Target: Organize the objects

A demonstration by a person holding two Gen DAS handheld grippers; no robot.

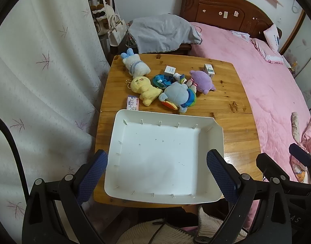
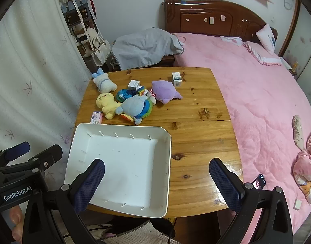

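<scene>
An empty white tray (image 1: 214, 134) (image 2: 165, 162) sits at the near edge of a wooden table (image 1: 236, 109) (image 2: 200, 134). Behind it lie plush toys: white-blue bunny (image 1: 135, 65) (image 2: 103, 82), yellow chick (image 1: 144, 88) (image 2: 106, 103), blue rainbow plush (image 1: 178, 96) (image 2: 136, 105), purple plush (image 1: 202, 80) (image 2: 165, 90). Small boxes (image 1: 209, 70) (image 2: 176, 79) and a tissue pack (image 1: 133, 102) (image 2: 97, 118) lie among them. My left gripper (image 1: 157, 162) is open, hovering above the tray. My right gripper (image 2: 157, 172) is open and empty above the tray's right side.
A pink bed (image 1: 267, 85) (image 2: 267, 93) borders the table's right side. A curtain (image 1: 43, 71) (image 2: 33, 77) hangs on the left. A grey cloth (image 1: 163, 32) (image 2: 145, 46) covers furniture behind the table. A phone (image 2: 258, 181) lies on the bed.
</scene>
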